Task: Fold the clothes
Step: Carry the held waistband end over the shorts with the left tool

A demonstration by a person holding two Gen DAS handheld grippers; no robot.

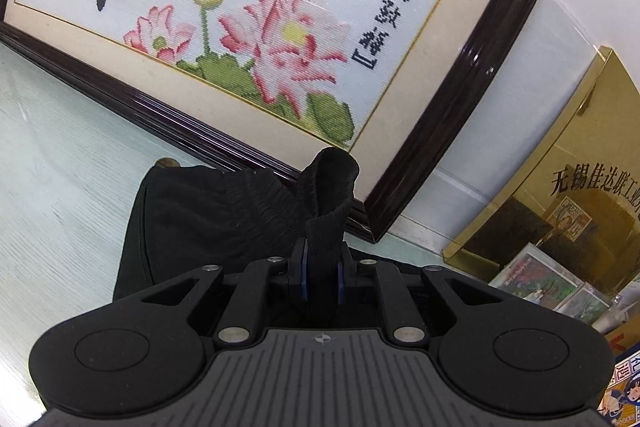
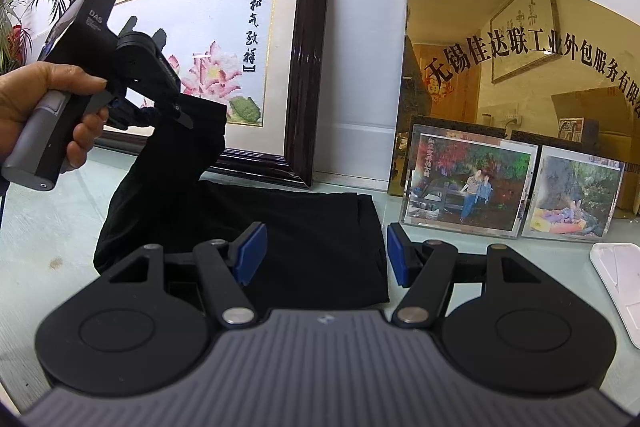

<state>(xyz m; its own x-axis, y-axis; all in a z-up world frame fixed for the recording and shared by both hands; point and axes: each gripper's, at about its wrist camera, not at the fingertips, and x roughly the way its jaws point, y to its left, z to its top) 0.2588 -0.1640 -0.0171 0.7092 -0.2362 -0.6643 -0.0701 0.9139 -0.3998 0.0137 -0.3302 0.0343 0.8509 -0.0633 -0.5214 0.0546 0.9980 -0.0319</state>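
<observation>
A black garment (image 2: 304,239) lies partly flat on the pale table (image 2: 48,227). Its left part is lifted off the table. My left gripper (image 1: 322,267) is shut on the garment's ribbed elastic band (image 1: 332,195), which sticks up between the pads. In the right wrist view the left gripper (image 2: 176,111), held by a hand (image 2: 52,107), hangs above the table's left side with the black cloth (image 2: 168,167) draping down from it. My right gripper (image 2: 326,259) stands open just above the flat part of the garment, blue pads (image 2: 252,255) apart, nothing pinched between them.
A large dark-framed cross-stitch picture (image 2: 240,67) of lotus flowers leans on the wall behind the garment. A gold mirrored plaque (image 2: 520,67) and two framed photos (image 2: 468,179) stand at the right. A white tray (image 2: 620,279) lies at the right edge. A plant (image 2: 24,11) stands far left.
</observation>
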